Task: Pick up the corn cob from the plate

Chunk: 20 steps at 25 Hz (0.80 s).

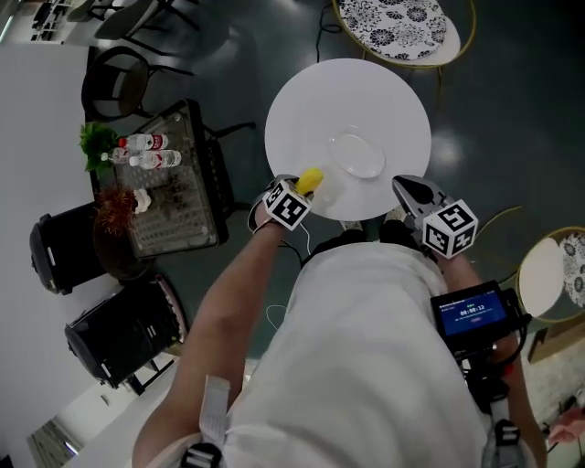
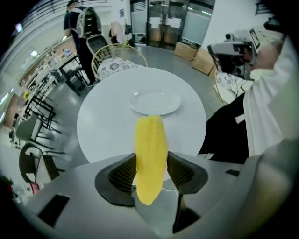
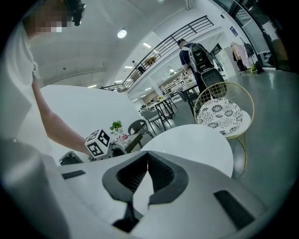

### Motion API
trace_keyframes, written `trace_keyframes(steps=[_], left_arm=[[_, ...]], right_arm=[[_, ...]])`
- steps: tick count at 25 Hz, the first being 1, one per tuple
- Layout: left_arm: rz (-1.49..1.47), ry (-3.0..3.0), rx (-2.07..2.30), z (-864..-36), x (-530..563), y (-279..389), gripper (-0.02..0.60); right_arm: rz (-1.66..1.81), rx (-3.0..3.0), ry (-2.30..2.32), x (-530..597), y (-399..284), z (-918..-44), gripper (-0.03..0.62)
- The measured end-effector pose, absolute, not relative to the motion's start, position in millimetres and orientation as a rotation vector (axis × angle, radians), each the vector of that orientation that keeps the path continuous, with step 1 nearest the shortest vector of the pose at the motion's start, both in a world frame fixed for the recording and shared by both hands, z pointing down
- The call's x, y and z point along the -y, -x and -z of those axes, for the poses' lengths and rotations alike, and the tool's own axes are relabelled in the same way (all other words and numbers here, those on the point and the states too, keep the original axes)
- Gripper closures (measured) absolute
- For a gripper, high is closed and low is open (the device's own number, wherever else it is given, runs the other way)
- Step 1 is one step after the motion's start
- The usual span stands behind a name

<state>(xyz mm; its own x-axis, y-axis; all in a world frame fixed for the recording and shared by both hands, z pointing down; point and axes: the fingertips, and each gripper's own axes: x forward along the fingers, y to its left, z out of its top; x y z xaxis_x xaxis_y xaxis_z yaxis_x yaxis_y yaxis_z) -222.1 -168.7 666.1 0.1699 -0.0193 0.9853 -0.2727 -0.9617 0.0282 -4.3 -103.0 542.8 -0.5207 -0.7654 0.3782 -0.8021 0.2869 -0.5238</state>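
My left gripper (image 1: 304, 188) is shut on a yellow corn cob (image 1: 310, 179) and holds it over the near left edge of the round white table (image 1: 347, 96). In the left gripper view the corn cob (image 2: 150, 149) stands between the two dark pads (image 2: 125, 173), clear of the table (image 2: 105, 126). Beyond it lies an empty white plate (image 2: 155, 102), near the middle of the table; in the head view the plate (image 1: 357, 155) is faint. My right gripper (image 1: 408, 188) hovers at the table's near right edge. Its jaws (image 3: 148, 158) meet with nothing between them.
A gold-framed chair with a patterned cushion (image 1: 398, 25) stands at the table's far side. A black side table (image 1: 174, 187) with bottles and a plant is to the left. A small round table (image 1: 541, 276) is at the right. A person (image 2: 80, 25) stands far off.
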Motion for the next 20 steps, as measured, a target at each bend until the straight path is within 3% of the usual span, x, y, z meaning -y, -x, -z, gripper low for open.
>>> trace_keyframes(steps=[7,20], left_arm=[[-1.509,-2.051,0.537,-669.9,176.5,211.2,0.37],[-1.264,-1.834,0.727,-693.4,227.4,207.7,0.37]], right_arm=[[-1.096,2.468,-1.49,98.8,8.0,-546.3,0.586],[-1.159,2.388,-1.587,82.1,-9.1,-560.4,0.586]])
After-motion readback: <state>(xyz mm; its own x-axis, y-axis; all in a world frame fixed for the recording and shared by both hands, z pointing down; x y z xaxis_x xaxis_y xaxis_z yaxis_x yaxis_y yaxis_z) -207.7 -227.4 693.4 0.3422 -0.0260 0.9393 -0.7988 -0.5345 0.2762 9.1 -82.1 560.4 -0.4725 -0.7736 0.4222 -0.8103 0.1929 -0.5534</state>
